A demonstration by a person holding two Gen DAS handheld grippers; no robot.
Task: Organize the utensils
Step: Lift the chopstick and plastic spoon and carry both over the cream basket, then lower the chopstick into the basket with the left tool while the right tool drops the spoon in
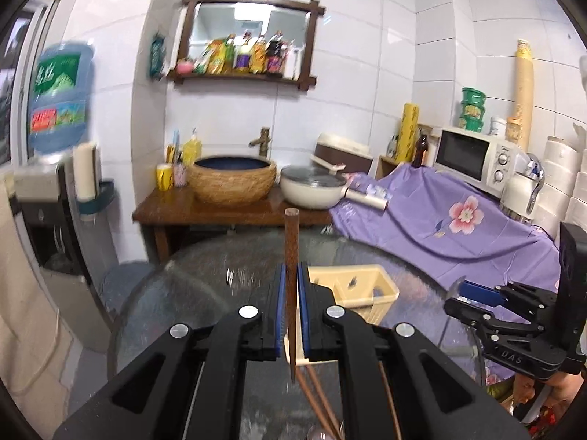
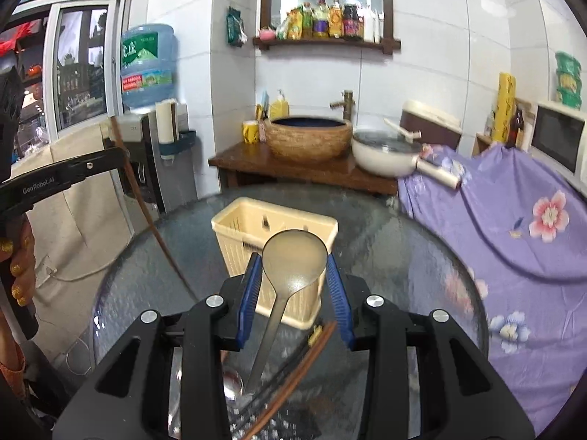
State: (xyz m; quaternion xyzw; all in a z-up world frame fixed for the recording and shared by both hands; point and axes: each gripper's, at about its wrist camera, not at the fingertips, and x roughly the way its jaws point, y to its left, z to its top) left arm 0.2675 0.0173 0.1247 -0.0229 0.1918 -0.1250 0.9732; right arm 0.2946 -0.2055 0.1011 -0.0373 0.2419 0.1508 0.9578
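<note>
Clamped between the blue pads of my left gripper (image 1: 292, 286) is a long dark-brown wooden chopstick (image 1: 292, 256), held upright with its blunt end rising above the fingertips and its thin tip hanging below them. My right gripper (image 2: 294, 275) holds a silver metal spoon (image 2: 290, 275) by the bowl: the two blue pads press against either side of the round bowl, and the handle slopes down and back toward me.

Beneath both grippers lies the round glass tabletop (image 2: 403, 256). Close to its near edge, under my right gripper, more brown wooden chopsticks (image 2: 293, 366) lie slanted on the glass, beside a second shiny spoon (image 2: 233, 383). In the left wrist view, a pair of loose brown chopsticks (image 1: 315, 396) lies on the glass just below the left gripper.

Farther in, near the middle of the table, stands a cream-coloured perforated plastic utensil basket (image 2: 238, 234), upright and open at the top. I cannot tell whether anything is inside it.

Beyond the table's far edge, a dark wooden stand carries a woven-looking round basin (image 2: 308, 137) and a white lidded pan (image 2: 385, 156). To the right, a purple floral cloth (image 2: 513, 220) drapes over a counter.
</note>
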